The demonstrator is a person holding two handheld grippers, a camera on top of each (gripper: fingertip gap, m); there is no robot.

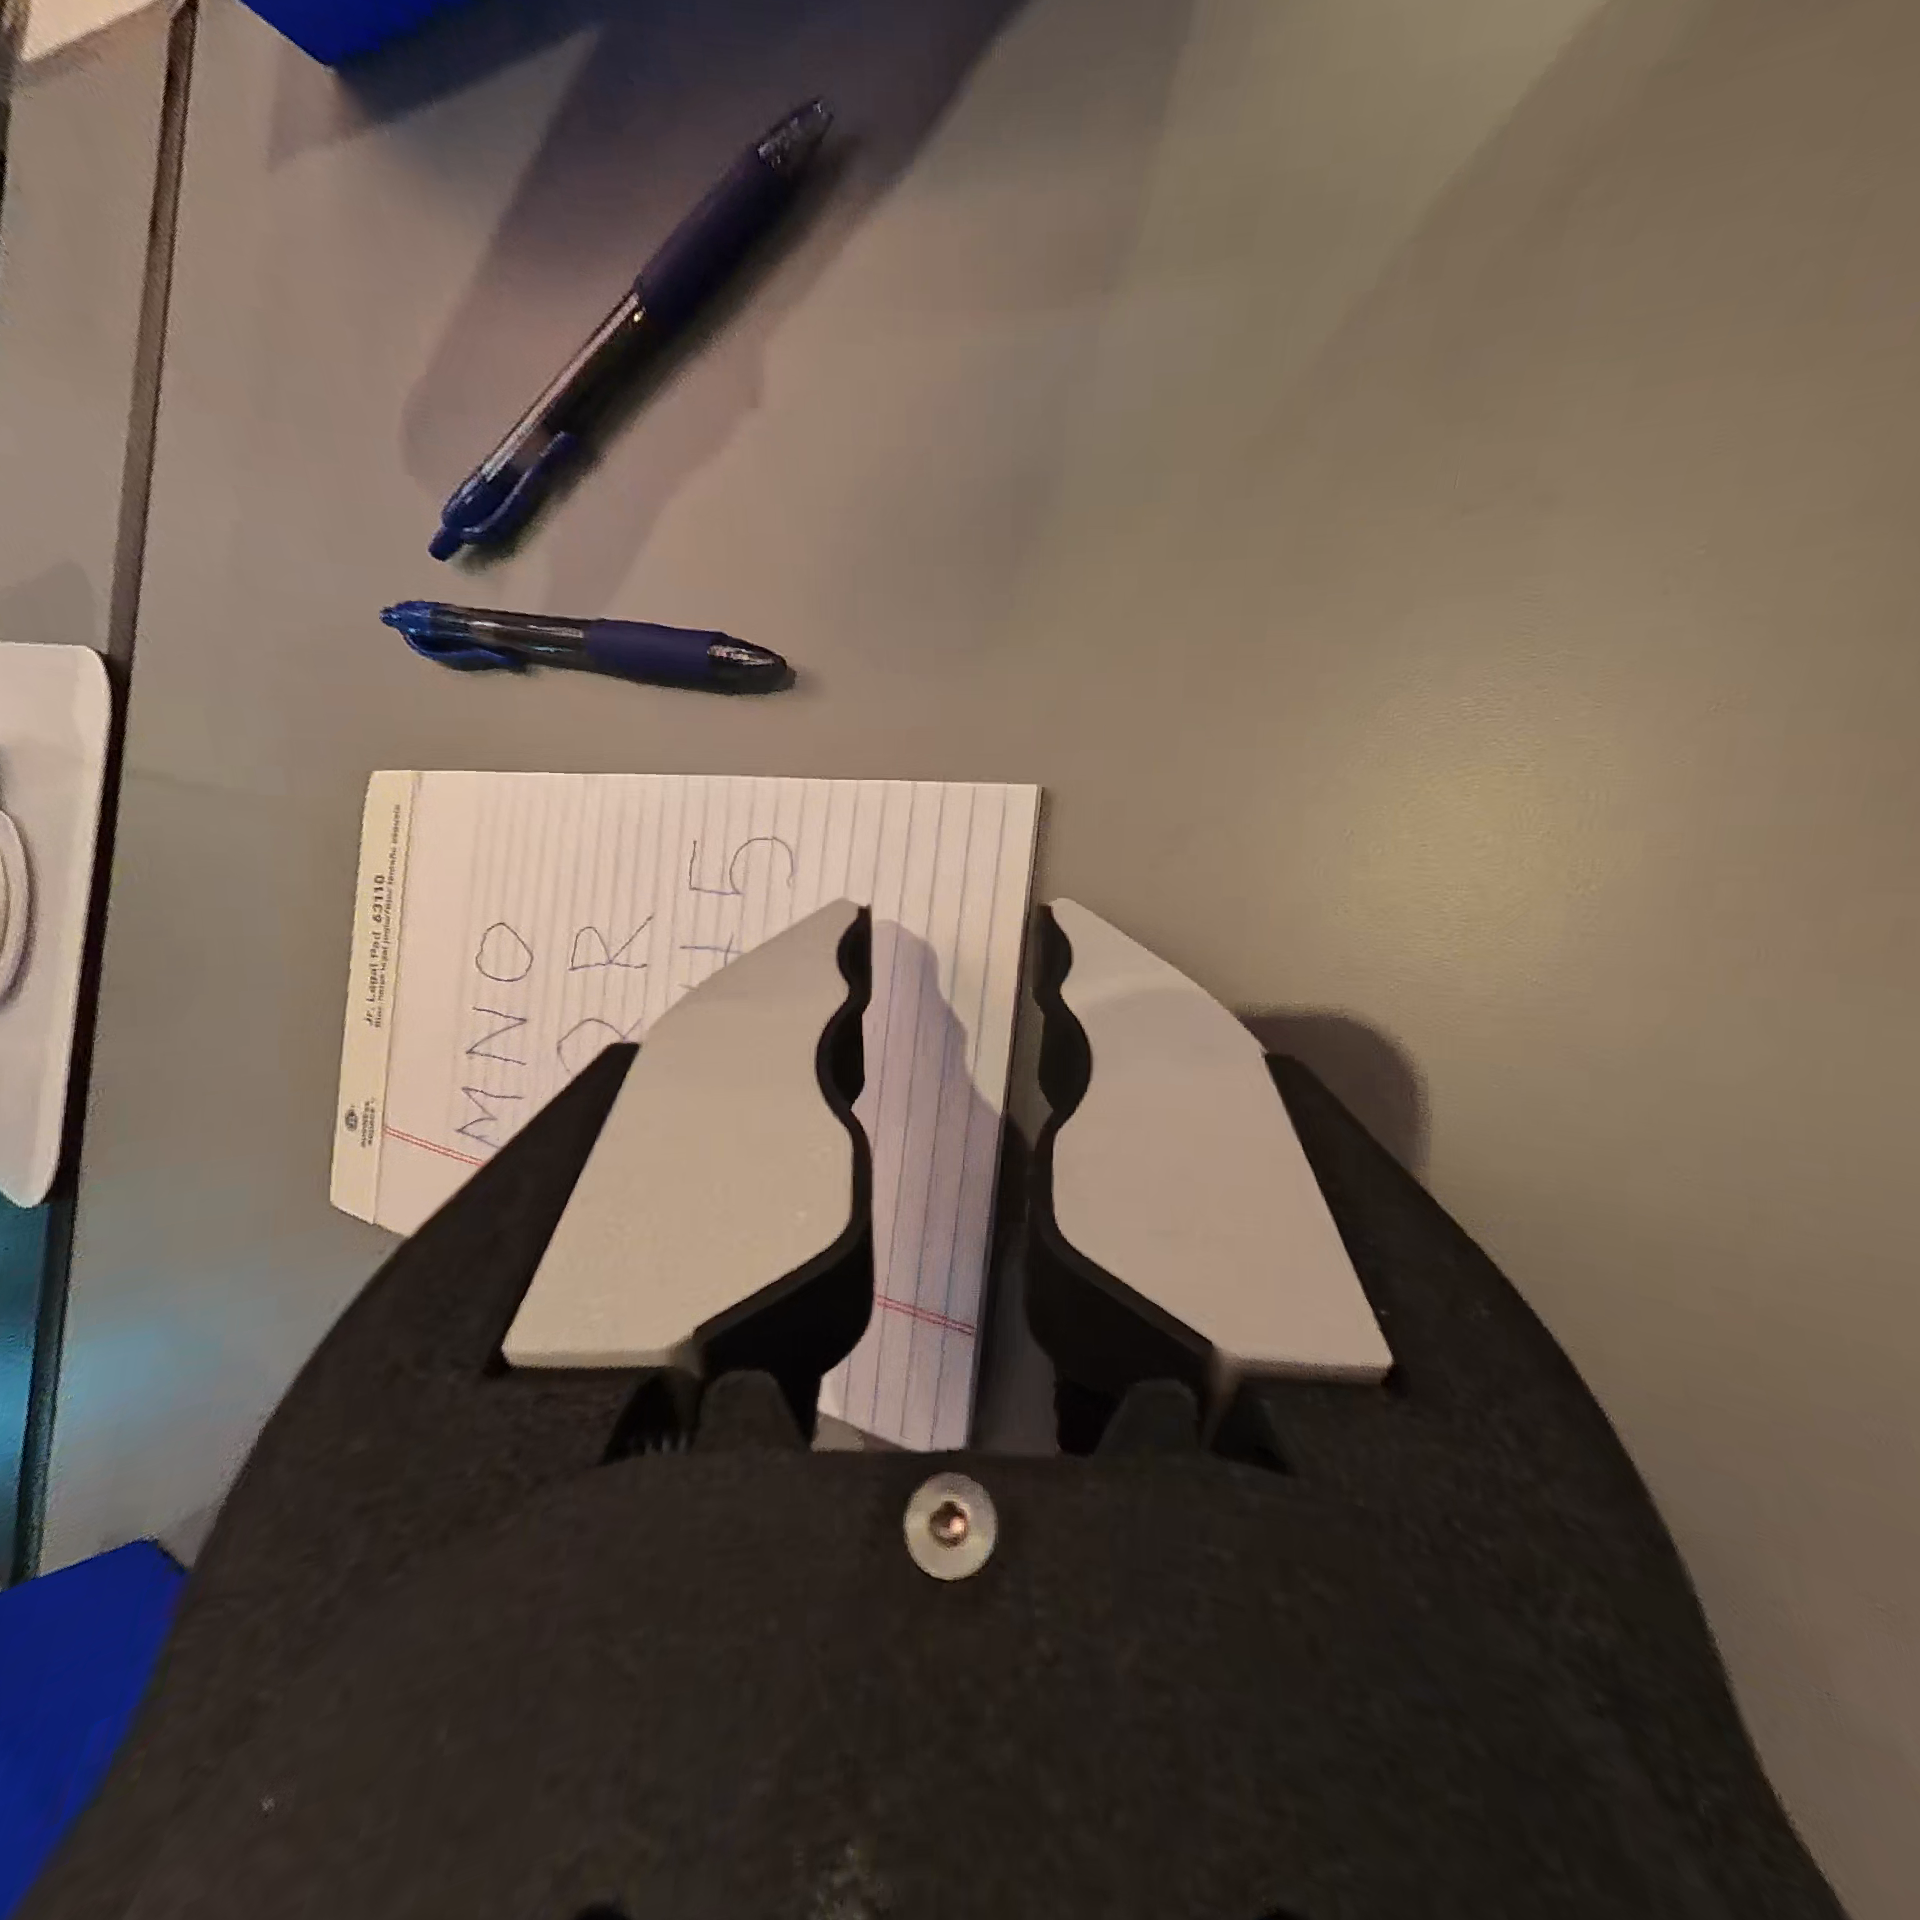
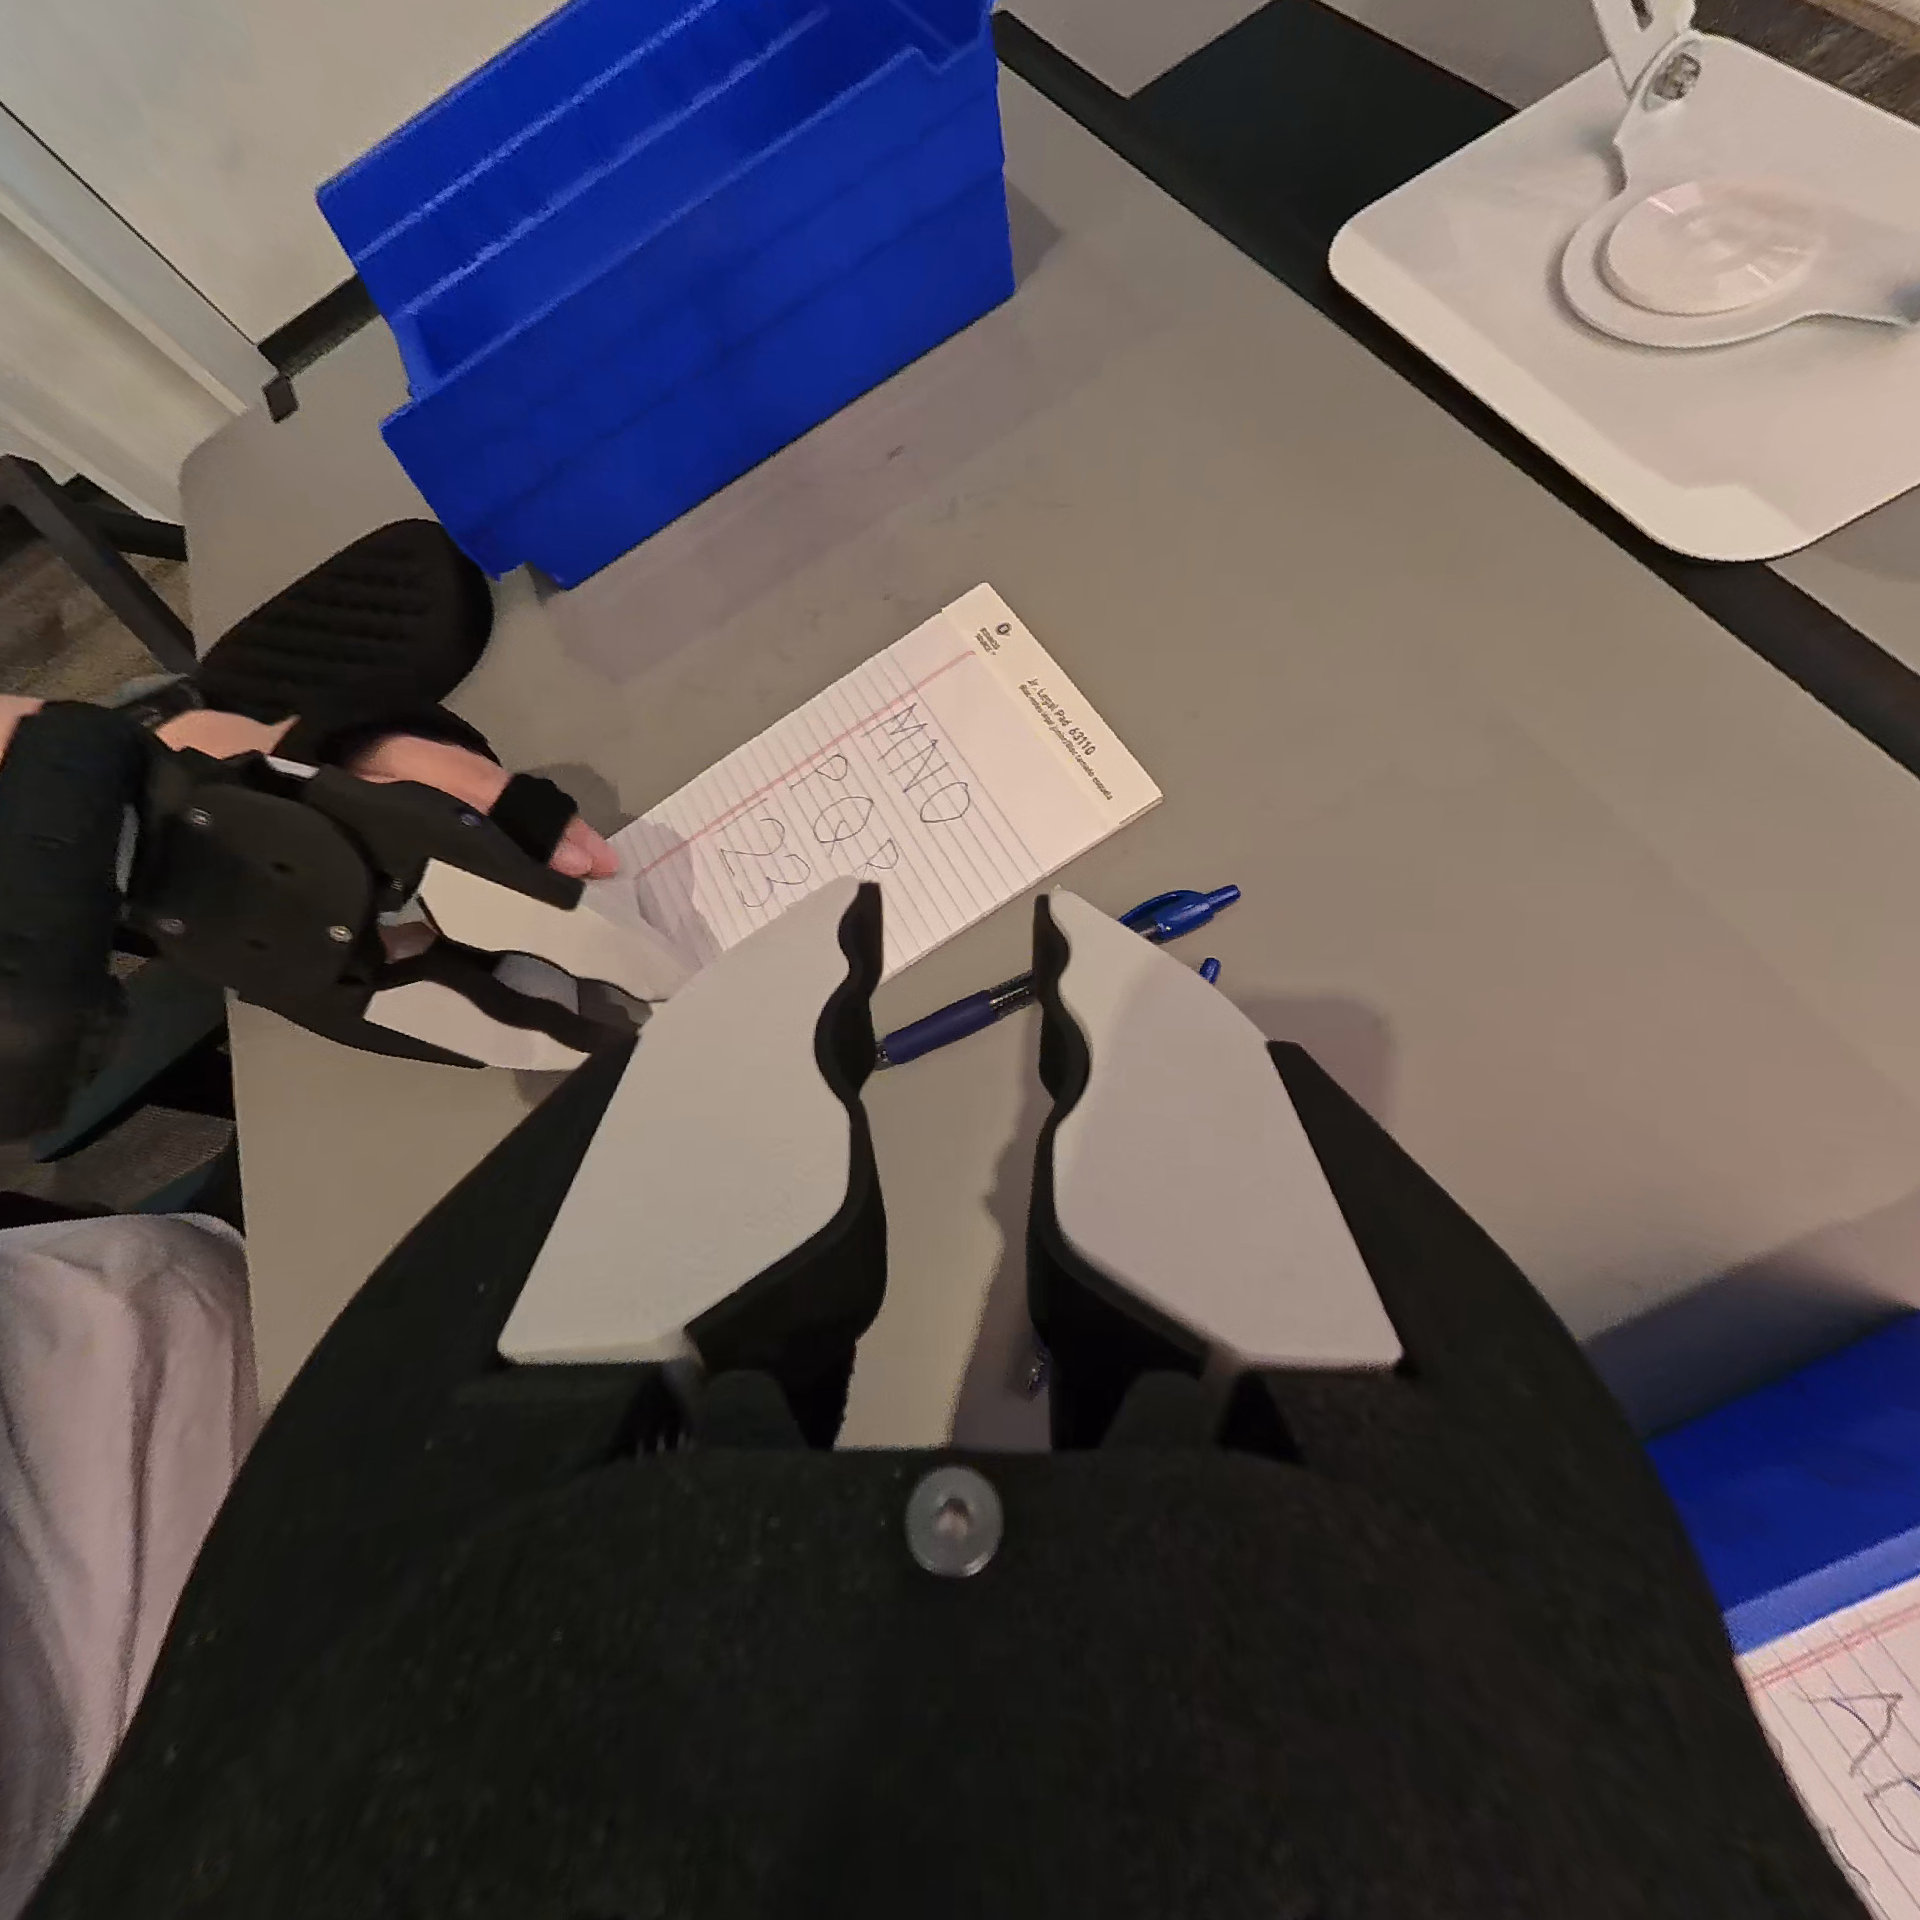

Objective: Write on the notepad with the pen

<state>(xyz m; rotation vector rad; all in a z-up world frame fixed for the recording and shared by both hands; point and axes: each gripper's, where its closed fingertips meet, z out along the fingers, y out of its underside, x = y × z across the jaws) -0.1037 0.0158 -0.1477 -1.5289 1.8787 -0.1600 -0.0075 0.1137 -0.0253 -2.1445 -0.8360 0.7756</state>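
Observation:
A white lined notepad (image 1: pixel 623 935) with blue handwriting lies on the grey table; it also shows in the right wrist view (image 2: pixel 935 769). Two blue pens lie beyond it, one slanted (image 1: pixel 634 322) and one nearer the pad (image 1: pixel 592 644). My left gripper (image 1: pixel 951 914) is open and straddles the pad's bottom edge, with paper between the jaws. In the right wrist view the left gripper (image 2: pixel 613 1003) sits by a curled-up sheet corner (image 2: pixel 665 894). My right gripper (image 2: pixel 956 904) is open and empty, hovering over one pen (image 2: pixel 956 1018). The other pen (image 2: pixel 1179 909) lies just past it.
A blue bin (image 2: pixel 686 281) stands on the table behind the pad. A white stand base (image 2: pixel 1662 312) sits at the far right. Another blue bin (image 2: pixel 1787 1475) and a written sheet (image 2: pixel 1839 1766) are at the near right. The table edge (image 1: pixel 156 416) runs along the left. Tip to tip, the grippers are about 20 cm apart. Between my left fingertips and the pen (image 2: pixel 956 1018) there is roughly 9 cm.

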